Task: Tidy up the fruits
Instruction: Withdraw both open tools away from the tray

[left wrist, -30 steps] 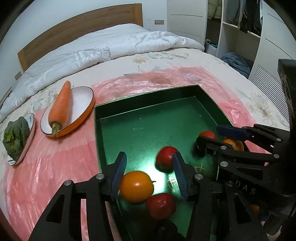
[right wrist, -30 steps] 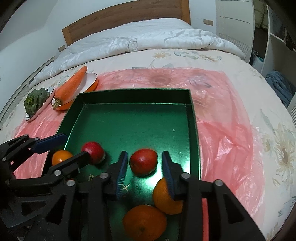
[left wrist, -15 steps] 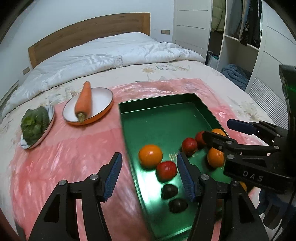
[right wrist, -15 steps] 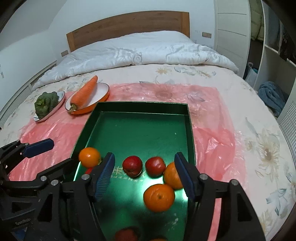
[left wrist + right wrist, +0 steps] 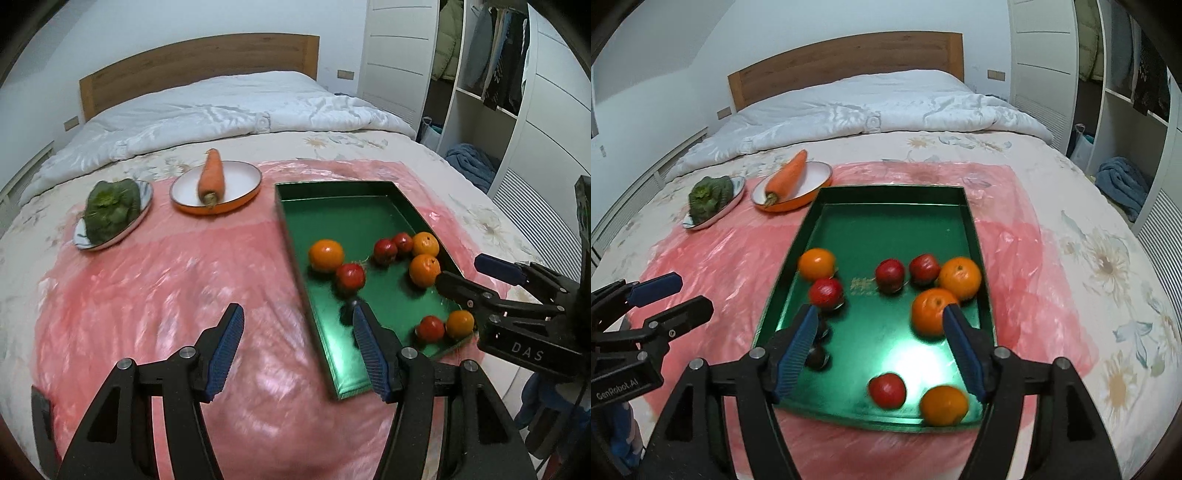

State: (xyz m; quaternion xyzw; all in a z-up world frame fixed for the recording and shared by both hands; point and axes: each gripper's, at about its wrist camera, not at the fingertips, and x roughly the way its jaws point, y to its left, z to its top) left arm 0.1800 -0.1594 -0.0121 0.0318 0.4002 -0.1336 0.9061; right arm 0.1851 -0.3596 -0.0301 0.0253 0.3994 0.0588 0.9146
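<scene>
Round orange citrus fruits [image 5: 960,277] & small red fruits [image 5: 890,275] in green metal tray [image 5: 890,194] looked light, firm, roll-prone, so best pinched across the middle; both hand-held grippers [image 5: 295,350] [image 5: 879,347] spread, empty.

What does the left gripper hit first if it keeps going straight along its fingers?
Probably the pink plastic sheet on the bed. The left gripper is open and empty; its right finger overlaps the green tray edge in the picture, so it might clip that rim, but depth is unclear.
</scene>
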